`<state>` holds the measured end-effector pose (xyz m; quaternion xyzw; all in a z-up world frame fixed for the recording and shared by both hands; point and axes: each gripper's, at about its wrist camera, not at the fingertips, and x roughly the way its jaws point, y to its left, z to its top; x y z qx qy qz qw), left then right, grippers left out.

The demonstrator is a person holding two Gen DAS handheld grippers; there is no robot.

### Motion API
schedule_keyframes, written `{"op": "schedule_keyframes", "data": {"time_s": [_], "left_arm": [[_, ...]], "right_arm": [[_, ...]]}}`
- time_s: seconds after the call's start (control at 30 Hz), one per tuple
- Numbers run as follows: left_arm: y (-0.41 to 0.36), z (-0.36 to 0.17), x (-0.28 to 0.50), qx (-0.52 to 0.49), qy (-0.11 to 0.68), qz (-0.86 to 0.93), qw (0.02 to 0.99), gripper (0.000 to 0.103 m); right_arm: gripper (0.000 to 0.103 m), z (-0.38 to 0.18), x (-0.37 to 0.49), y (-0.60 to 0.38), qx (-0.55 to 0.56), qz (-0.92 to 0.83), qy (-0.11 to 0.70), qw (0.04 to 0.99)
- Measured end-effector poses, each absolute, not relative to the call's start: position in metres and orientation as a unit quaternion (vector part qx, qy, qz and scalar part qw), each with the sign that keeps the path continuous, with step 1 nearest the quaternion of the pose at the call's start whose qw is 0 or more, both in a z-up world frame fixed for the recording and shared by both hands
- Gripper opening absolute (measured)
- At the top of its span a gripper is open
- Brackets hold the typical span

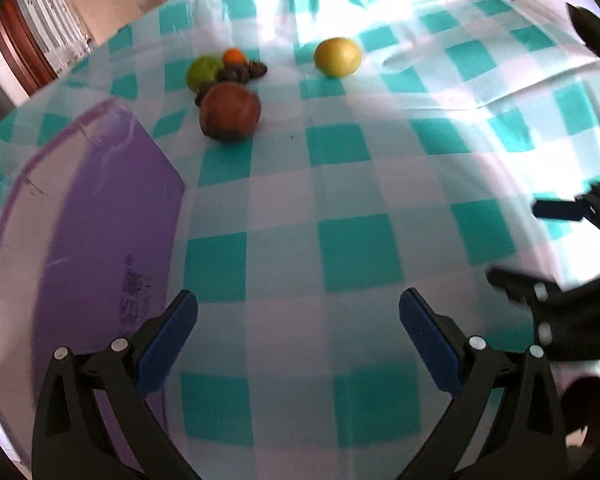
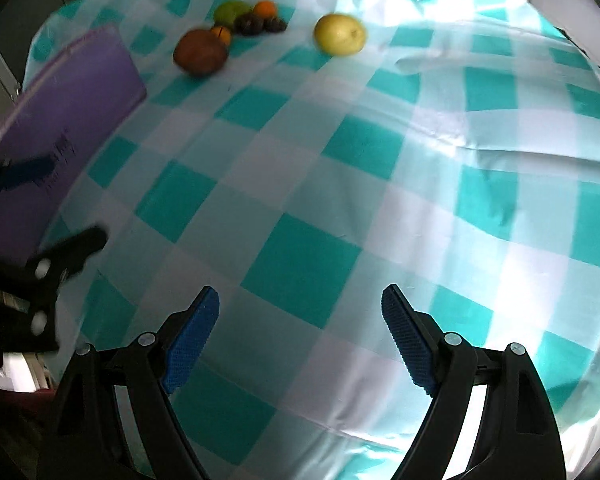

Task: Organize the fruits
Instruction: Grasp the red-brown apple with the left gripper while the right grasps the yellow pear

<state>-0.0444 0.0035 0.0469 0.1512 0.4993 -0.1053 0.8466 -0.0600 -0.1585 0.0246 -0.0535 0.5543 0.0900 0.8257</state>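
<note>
**Several fruits loose on table, both tongs empty**

Five or so fruits at far side of table (image 2: 340, 184), on teal-and-white checked cloth (image 1: 356, 256). Cluster toward far left: brown-red round fruit (image 1: 230, 111) nearest, green fruit (image 1: 203, 72) behind it, small orange fruit (image 1: 234, 56) at back, dark shrivelled pieces (image 1: 244, 72) between them. From right wrist view, second small orange fruit (image 2: 221, 34) just behind the brown one. Yellow round fruit (image 1: 337, 56) alone, well apart to right of cluster. Slight motion blur on all.

Purple tray (image 1: 108, 216) flat on cloth at left, near cluster, not touching it; nothing in the visible part.

Left tongs (image 1: 298, 336) spread wide, blue pads (image 1: 168, 344) apart, nothing between, above bare cloth beside tray edge. Right tongs (image 2: 300, 336) likewise wide apart, nothing held, over bare cloth. Each visible at the edge of the other's view, side by side, both angled steeply down at table.
</note>
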Motion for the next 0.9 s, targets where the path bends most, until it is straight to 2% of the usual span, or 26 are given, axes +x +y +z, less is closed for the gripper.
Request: {"op": "schedule_keyframes", "data": {"time_s": [0.3, 0.43, 0.73, 0.9], "left_arm": [[0.007, 0.027, 0.074, 0.091, 0.492, -0.079, 0.862, 0.101], [-0.011, 0.017, 0.117, 0.127, 0.473, -0.071, 0.869, 0.101], [-0.019, 0.009, 0.157, 0.165, 0.443, -0.012, 0.881, 0.102], [0.004, 0.007, 0.189, 0.089, 0.469, -0.013, 0.878, 0.102]], "right_arm": [[0.081, 0.017, -0.026, -0.15, -0.026, 0.052, 0.576, 0.815], [0.082, 0.015, -0.009, -0.151, -0.003, 0.03, 0.58, 0.814], [0.084, 0.016, 0.032, -0.149, 0.035, 0.002, 0.57, 0.821], [0.084, 0.019, 0.072, -0.15, 0.034, -0.013, 0.553, 0.833]]}}
